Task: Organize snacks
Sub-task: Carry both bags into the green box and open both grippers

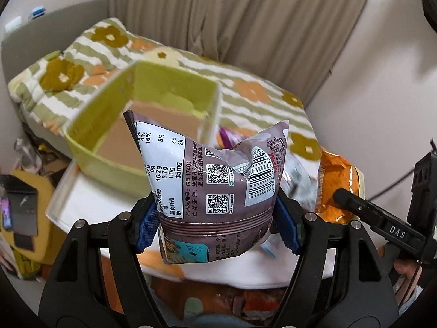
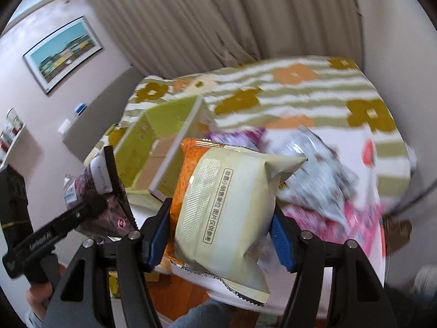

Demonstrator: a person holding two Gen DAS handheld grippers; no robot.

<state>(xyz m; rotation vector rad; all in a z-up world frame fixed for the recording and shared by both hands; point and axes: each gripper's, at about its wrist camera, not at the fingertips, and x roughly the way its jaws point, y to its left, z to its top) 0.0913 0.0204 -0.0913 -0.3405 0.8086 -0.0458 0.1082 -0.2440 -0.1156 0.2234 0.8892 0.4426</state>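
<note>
Your left claw is clamped on the purple snack bag, pinching its lower part between the blue pads, label side facing you. Just beyond it sits the green box, open-topped. Your right claw grips the orange-and-cream bag across its middle; more snack bags lie ahead to its right on the flowered blanket.
</note>
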